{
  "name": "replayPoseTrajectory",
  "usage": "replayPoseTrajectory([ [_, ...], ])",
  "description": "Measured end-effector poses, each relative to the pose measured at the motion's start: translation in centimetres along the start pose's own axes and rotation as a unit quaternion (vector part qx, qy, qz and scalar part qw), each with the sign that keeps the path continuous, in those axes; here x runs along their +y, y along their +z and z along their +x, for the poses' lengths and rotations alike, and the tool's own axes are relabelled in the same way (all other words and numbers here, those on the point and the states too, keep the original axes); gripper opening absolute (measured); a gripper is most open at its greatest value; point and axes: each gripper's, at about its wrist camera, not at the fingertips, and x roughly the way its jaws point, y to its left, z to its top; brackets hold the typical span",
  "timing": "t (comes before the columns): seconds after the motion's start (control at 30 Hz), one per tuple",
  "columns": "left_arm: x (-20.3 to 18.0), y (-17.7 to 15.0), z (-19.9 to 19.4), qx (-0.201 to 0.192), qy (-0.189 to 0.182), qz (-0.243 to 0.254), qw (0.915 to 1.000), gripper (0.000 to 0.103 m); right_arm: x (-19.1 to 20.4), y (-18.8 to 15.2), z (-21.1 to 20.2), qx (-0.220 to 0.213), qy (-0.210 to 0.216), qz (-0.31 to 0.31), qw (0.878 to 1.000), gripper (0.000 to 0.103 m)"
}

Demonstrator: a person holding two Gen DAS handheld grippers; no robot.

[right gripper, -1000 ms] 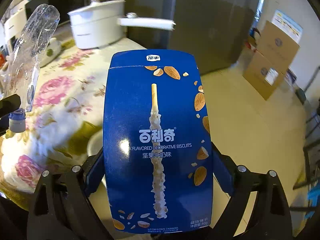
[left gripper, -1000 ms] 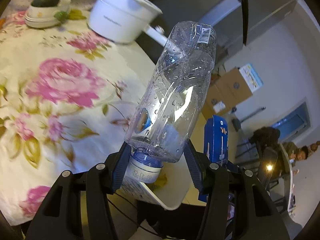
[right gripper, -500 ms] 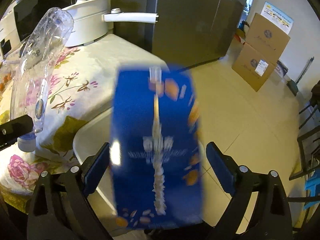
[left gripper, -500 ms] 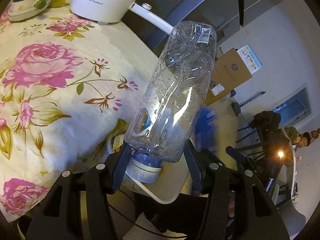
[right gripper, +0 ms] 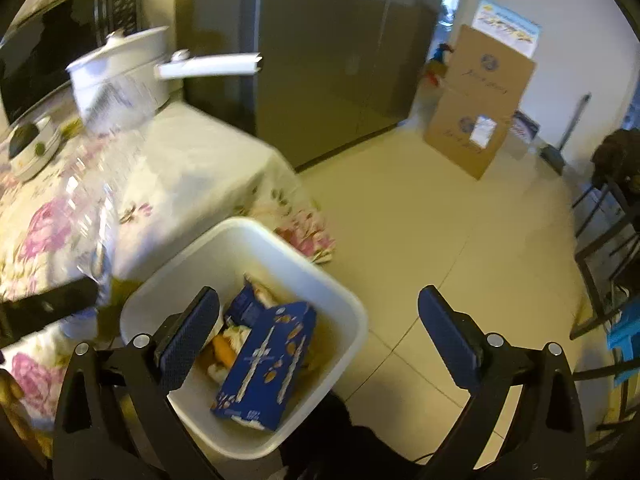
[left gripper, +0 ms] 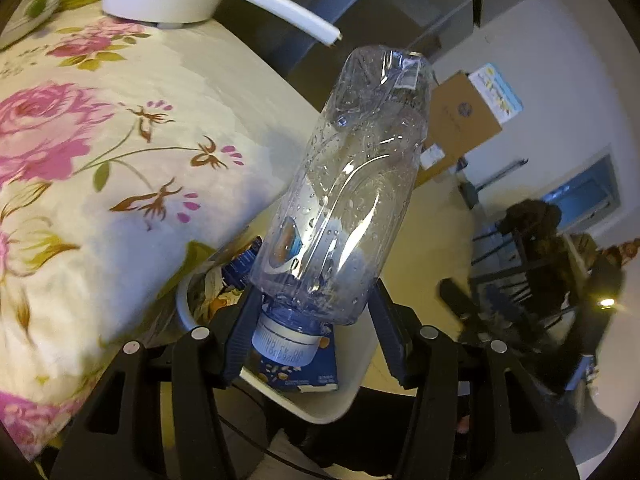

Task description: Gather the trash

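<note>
Left wrist: left gripper (left gripper: 312, 320) clamps clear dented wet bottle (left gripper: 352, 184) near cap | right gripper (right gripper: 318, 334) wide apart, holds nothing, above white bin (right gripper: 352, 304) | blue biscuit box (right gripper: 266, 364) inside | bin just beside table (right gripper: 192, 168) edge, bare floor (right gripper: 420, 220) to the right

Clear glossy plastic bottle (left gripper: 344, 200)

Item 1: clear crumpled plastic bottle (left gripper: 348, 184), water drops inside, pale blue screw cap at the near end, barcode sticker near its far end. Held neck-down, base pointing up and far, tilted a bit right, over the bin's left part. In right wrist view it shows only as a blurred streak at left (right gripper: 100, 168).

Item 2: dark blue cardboard biscuit box (right gripper: 266, 364), white stick and almond print on its face. Lies tilted in the bin on top of other scraps, face up.

Item 3: white rectangular plastic waste bin (right gripper: 256, 232), rounded corners, open top, on floor just beside table edge; holds box plus yellow/white scraps and a smaller blue pack.
</note>
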Motion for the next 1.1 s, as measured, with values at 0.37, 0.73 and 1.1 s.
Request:
replayPoseTrajectory([
  [0.37, -2.3, -0.1, -3.3, -0.08, 0.075, 0.064, 0.992, 0.085, 0.2, 0.3, -2.7, -0.079, -0.035, 0.016, 0.996, 0.096],
  [0.73, -2.9, -1.5, -9.8, -0.226, 0.23, 0.08, 0.9431, 0.096, 1.4, -0.6, -5.6, -0.138, 0.007, 0.03, 0.99, 0.096],
  [1.1, -1.4, -2.9, -11.3, -0.215, 0.232, 0.064, 0.9465, 0.096, 4.3, -1.0, -6.3, -0.142, 0.032, 0.009, 0.989, 0.096],
])
